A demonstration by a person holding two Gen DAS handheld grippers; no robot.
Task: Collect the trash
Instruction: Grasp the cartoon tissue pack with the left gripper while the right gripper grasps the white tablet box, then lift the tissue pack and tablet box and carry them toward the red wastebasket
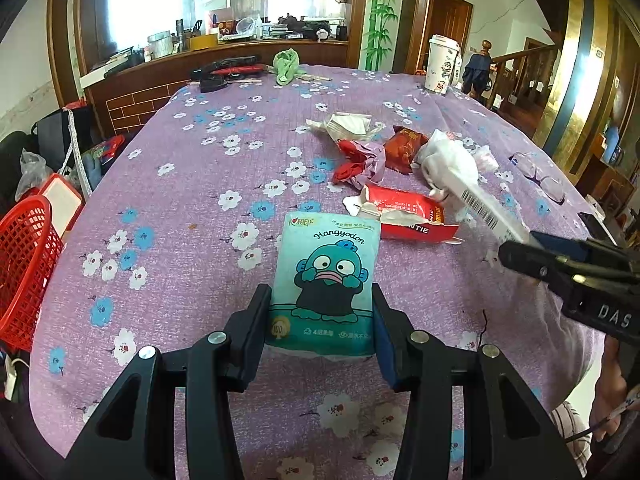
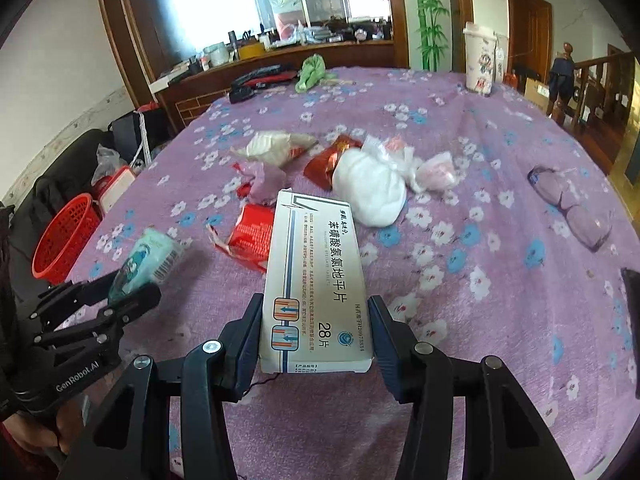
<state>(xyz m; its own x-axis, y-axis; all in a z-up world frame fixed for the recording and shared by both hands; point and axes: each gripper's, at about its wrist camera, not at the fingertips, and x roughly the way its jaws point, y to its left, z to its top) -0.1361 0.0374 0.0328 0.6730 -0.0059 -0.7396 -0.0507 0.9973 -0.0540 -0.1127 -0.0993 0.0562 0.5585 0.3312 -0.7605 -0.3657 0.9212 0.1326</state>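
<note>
My left gripper point(image 1: 320, 292) is shut on a teal tissue pack point(image 1: 328, 264) with a cartoon fish on it, held low over the purple flowered tablecloth point(image 1: 192, 200). My right gripper point(image 2: 316, 302) is shut on a white medicine box point(image 2: 316, 264), lifted off the cloth. The left wrist view shows that box point(image 1: 488, 212) from its barcode side in the right gripper point(image 1: 520, 246). Beyond them lies a trash pile: a torn red carton point(image 1: 408, 216), a white bag bundle point(image 2: 368, 192), a red foil wrapper point(image 1: 404, 148) and crumpled pink and red wrappers point(image 1: 364, 164).
A red mesh basket point(image 1: 24, 268) stands beside the table on the left. A pair of glasses point(image 2: 572, 208) lies at the right of the cloth. At the far end are a paper cup point(image 1: 442, 64), a green cloth point(image 1: 286, 66) and a black tool point(image 1: 228, 72).
</note>
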